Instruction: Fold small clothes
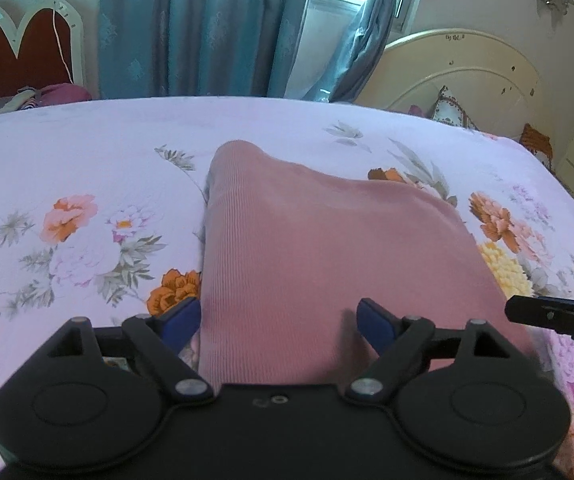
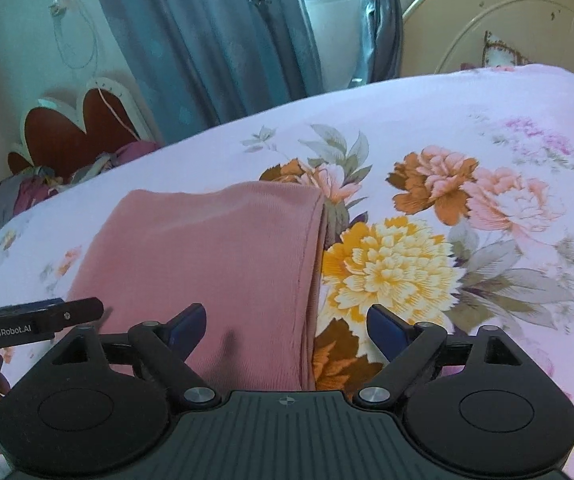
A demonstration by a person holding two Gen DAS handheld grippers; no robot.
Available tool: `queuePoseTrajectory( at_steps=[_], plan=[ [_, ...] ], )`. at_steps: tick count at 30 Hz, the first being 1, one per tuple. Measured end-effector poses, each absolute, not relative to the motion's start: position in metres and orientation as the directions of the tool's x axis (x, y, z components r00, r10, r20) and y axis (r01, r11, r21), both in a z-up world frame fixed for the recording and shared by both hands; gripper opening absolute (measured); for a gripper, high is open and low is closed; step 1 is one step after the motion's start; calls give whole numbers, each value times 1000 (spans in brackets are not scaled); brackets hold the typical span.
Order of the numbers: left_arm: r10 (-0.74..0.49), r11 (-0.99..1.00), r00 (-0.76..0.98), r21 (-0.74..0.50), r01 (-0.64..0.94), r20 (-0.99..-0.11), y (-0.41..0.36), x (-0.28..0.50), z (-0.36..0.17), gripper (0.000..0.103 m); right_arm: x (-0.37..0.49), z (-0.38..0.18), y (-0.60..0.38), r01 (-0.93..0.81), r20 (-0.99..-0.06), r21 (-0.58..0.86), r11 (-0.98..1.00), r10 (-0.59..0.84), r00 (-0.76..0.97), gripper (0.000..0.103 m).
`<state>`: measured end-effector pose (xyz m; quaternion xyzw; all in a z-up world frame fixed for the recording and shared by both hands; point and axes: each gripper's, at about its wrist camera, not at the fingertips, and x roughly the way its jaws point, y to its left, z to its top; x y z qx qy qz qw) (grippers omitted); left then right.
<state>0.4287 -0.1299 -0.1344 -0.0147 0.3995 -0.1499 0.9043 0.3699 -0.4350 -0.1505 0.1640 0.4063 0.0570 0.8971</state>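
A pink ribbed garment (image 1: pixel 307 248) lies folded flat on the floral bed sheet (image 1: pixel 87 168); it also shows in the right wrist view (image 2: pixel 215 256). My left gripper (image 1: pixel 279 316) is open and empty, its blue pads over the garment's near left edge. My right gripper (image 2: pixel 287 320) is open and empty, its jaws straddling the garment's near right edge, where stacked layers show. The right gripper's body (image 1: pixel 559 316) shows at the right in the left wrist view. The left gripper's body (image 2: pixel 35 318) shows at the left in the right wrist view.
The bed's cream headboard (image 1: pixel 463 68) stands at the far right with a cushion (image 1: pixel 451 108). Blue curtains (image 1: pixel 207 28) and a window are behind the bed. A second bed with a red headboard (image 1: pixel 19 48) and heaped clothes is at the far left.
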Motion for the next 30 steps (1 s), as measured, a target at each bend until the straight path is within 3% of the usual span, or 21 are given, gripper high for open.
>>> queuePoseTrajectory(
  at_steps=[4, 12, 13, 14, 19, 21, 22, 30],
  plan=[
    [-292, 952, 618, -158, 263, -730, -129, 440, -147, 85, 384, -169, -436, 41, -728, 366, 930, 259, 635, 87],
    [-400, 916, 555, -294, 274, -729, -121, 458, -164, 83, 404, -188, -428, -6, -715, 377, 926, 295, 634, 87],
    [-405, 913, 555, -296, 280, -726, -122, 458, -165, 82, 405, -188, -426, -20, -707, 383, 923, 307, 637, 81],
    [-411, 911, 554, -297, 288, -724, -123, 458, -164, 79, 407, -189, -424, -36, -703, 391, 920, 324, 634, 62],
    [-442, 897, 547, -330, 295, -711, -119, 458, -162, 63, 412, -192, -420, -55, -692, 406, 912, 346, 633, 58],
    [-446, 895, 547, -339, 289, -709, -119, 459, -162, 59, 412, -192, -425, -47, -684, 456, 889, 384, 620, 41],
    [-444, 896, 549, -336, 291, -708, -120, 459, -161, 58, 415, -194, -425, -47, -678, 495, 867, 420, 604, 26],
    [-416, 909, 578, -300, 289, -702, -125, 452, -147, 37, 417, -188, -421, -22, -664, 517, 856, 418, 621, 22]
  ],
)
